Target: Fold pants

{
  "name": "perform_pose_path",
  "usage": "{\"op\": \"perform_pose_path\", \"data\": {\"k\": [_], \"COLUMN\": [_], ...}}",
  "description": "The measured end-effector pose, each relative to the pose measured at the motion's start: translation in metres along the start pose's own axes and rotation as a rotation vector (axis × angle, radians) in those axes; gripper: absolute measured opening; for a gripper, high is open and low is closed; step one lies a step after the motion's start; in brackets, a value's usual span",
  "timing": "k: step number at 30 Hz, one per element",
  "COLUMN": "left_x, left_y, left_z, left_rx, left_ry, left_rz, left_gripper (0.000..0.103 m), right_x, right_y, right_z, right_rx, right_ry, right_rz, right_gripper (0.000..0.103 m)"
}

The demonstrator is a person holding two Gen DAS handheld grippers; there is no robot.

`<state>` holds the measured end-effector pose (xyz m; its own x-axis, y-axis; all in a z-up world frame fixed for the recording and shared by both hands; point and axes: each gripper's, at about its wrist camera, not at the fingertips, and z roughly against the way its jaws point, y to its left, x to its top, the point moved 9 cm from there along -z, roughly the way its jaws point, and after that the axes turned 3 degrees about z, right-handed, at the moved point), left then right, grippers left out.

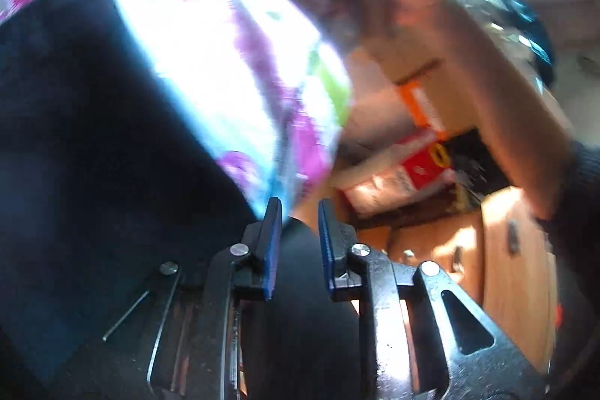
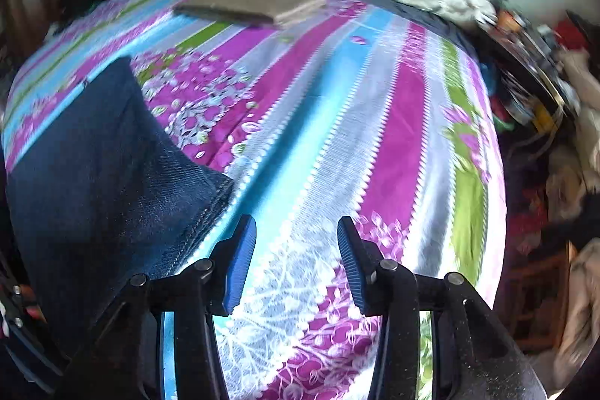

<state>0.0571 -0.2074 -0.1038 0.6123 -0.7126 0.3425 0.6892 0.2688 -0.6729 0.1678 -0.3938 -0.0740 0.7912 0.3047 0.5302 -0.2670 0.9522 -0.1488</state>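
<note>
Both grippers are black metal, with blue ribbed fingers point(image 2: 240, 261) (silver screw heads at the pivots); a dark sleeve point(image 1: 577, 197).

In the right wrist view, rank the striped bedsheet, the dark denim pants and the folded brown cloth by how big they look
1. striped bedsheet
2. dark denim pants, enlarged by nearness to the camera
3. folded brown cloth, farther away, so true size unsure

Pants point(image 1: 93, 156) cut off at left edge, boxes point(image 1: 412, 137) blurred, perhaps cardboard

Both wrist cams low over bedspread point(image 2: 375, 107), share pants point(image 2: 93, 182).
</note>
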Motion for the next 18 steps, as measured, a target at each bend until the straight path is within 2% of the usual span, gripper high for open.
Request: {"op": "perform_pose_path", "data": {"k": [1, 2, 3, 4, 5, 6, 7, 8, 10, 13, 14, 16, 18], "left_x": [-0.005, -0.007, -0.008, -0.004, 0.002, 0.009, 0.019, 0.025, 0.034, 0.037, 0.039, 0.044, 0.049], "left_y": [-0.012, -0.020, -0.022, -0.018, -0.009, 0.003, 0.024, 0.039, 0.065, 0.078, 0.080, 0.074, 0.059], "left_z": [0.016, 0.036, 0.055, 0.083, 0.101, 0.118, 0.134, 0.140, 0.146, 0.129, 0.117, 0.088, 0.073], "left_rx": [-0.027, -0.061, -0.083, -0.095, -0.072, -0.022, 0.067, 0.128, 0.189, 0.179, 0.175, 0.183, 0.226], "left_ry": [-0.017, -0.048, -0.084, -0.155, -0.215, -0.269, -0.308, -0.310, -0.304, -0.311, -0.301, -0.264, -0.233], "left_rz": [-0.042, -0.065, -0.068, -0.059, -0.049, -0.045, -0.042, -0.027, 0.032, 0.115, 0.142, 0.146, 0.093], "left_gripper": [0.024, 0.036, 0.044, 0.059, 0.070, 0.072, 0.073, 0.072, 0.071, 0.071, 0.071, 0.071, 0.071], "right_x": [-0.014, -0.028, -0.044, -0.055, -0.064, -0.076, -0.086, -0.094, -0.108, -0.118, -0.117, -0.108, -0.087], "right_y": [-0.004, 0.002, 0.015, 0.030, 0.050, 0.067, 0.081, 0.094, 0.118, 0.135, 0.137, 0.130, 0.117], "right_z": [0.011, 0.021, 0.035, 0.049, 0.065, 0.079, 0.090, 0.095, 0.097, 0.081, 0.072, 0.058, 0.048], "right_rx": [-0.005, 0.022, 0.085, 0.144, 0.209, 0.271, 0.301, 0.302, 0.332, 0.323, 0.330, 0.337, 0.350], "right_ry": [0.001, 0.006, -0.017, -0.061, -0.128, -0.205, -0.266, -0.318, -0.358, -0.372, -0.368, -0.392, -0.424], "right_rz": [-0.062, -0.119, -0.171, -0.202, -0.237, -0.283, -0.331, -0.373, -0.412, -0.497, -0.536, -0.567, -0.589], "right_gripper": [0.049, 0.049, 0.049, 0.049, 0.059, 0.071, 0.098, 0.103, 0.103, 0.102, 0.095, 0.093, 0.093]}}
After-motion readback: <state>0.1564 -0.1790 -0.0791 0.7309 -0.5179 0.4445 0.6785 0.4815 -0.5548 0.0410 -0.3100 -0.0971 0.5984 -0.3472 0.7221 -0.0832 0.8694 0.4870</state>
